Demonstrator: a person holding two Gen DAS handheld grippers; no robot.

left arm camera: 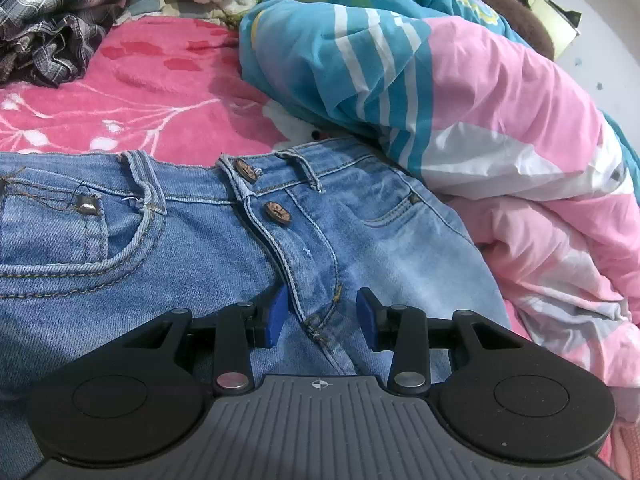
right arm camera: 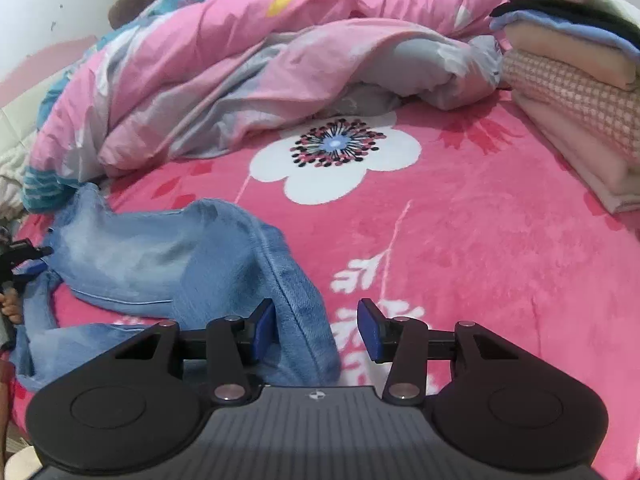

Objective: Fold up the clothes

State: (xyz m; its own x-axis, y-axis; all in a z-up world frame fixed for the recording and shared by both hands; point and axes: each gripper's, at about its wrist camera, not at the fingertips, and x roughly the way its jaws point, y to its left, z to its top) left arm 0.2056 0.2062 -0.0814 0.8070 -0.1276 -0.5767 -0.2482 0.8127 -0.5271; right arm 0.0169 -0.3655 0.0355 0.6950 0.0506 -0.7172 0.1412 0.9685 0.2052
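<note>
The faded blue denim jeans (left arm camera: pixel 200 240) lie on the pink flower-printed fleece blanket (right arm camera: pixel 460 240), front side up. The left gripper (left arm camera: pixel 322 312) stands over the fly seam below the two buttons; its blue pads are apart and do not press the cloth. The right gripper (right arm camera: pixel 316 330) is released too, with a crumpled jeans leg just beside its left pad.

Jeans (left arm camera: pixel 192 248): washed blue denim, coarse twill weave, raised stitching, dull brown buttons, shiny metal rivet. Bed cover (right arm camera: pixel 480 248): pink plush fleece, soft nap. Quilt (left arm camera: pixel 500 120): smooth thin cotton, creased. Plaid shirt (left arm camera: pixel 48 20): woven cloth. Left tool (left arm camera: pixel 322 316): matt black plastic, blue rubbery pads, ribbed grey housing, bright metal pins.
</note>
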